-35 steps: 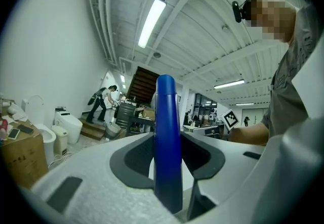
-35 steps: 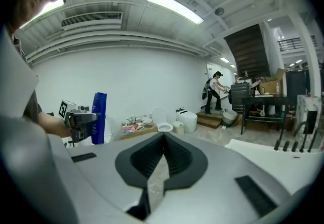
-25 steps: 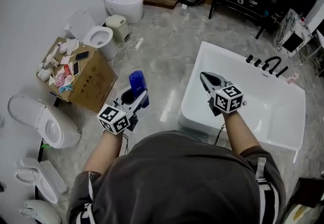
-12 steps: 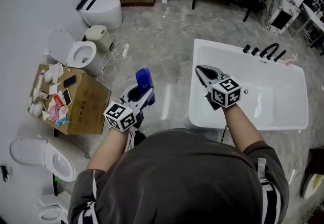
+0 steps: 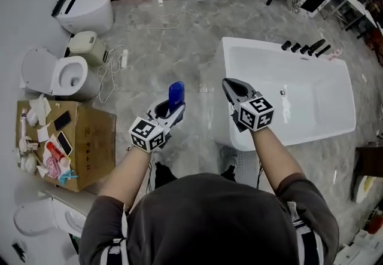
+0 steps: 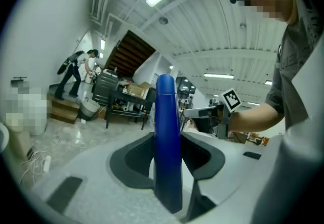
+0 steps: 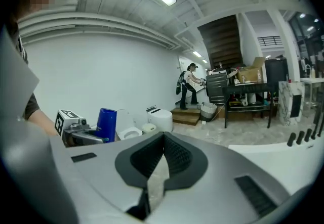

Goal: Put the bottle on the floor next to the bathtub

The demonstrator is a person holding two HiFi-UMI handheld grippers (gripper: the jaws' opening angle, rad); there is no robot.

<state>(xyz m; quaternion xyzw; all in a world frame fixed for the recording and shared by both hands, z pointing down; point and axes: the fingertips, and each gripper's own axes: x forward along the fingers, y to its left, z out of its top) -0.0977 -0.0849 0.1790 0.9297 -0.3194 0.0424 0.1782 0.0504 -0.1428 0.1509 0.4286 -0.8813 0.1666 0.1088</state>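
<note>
Left side: the left gripper has its jaws about half open and clamped on a load, one pad on each flank.
Cargo: a blue plastic bottle, standing upright right between those left jaws. Its rounded top pokes up well past the fingertips and its lower end is tucked down into the throat of the jaws.
Where it hangs: in the air over the grey marbled floor, with open floor straight under and ahead of the left jaws.
Right side: the right gripper has its jaws pressed together at the tips, and there's nothing between them. It's carried just beside the left gripper, and the bottle shows off to the left of these jaws.
Tub: the white rectangular bathtub sits to the right of the left jaws, clear of the bottle. The right jaws point in over its near left corner.
Far rim: black tap fittings in a row, well beyond the right jaws and off to their right.
Off to the left: a white toilet with its lid up, left of the left jaws. A brown cardboard box strewn with small items sits left of and behind them.
</note>
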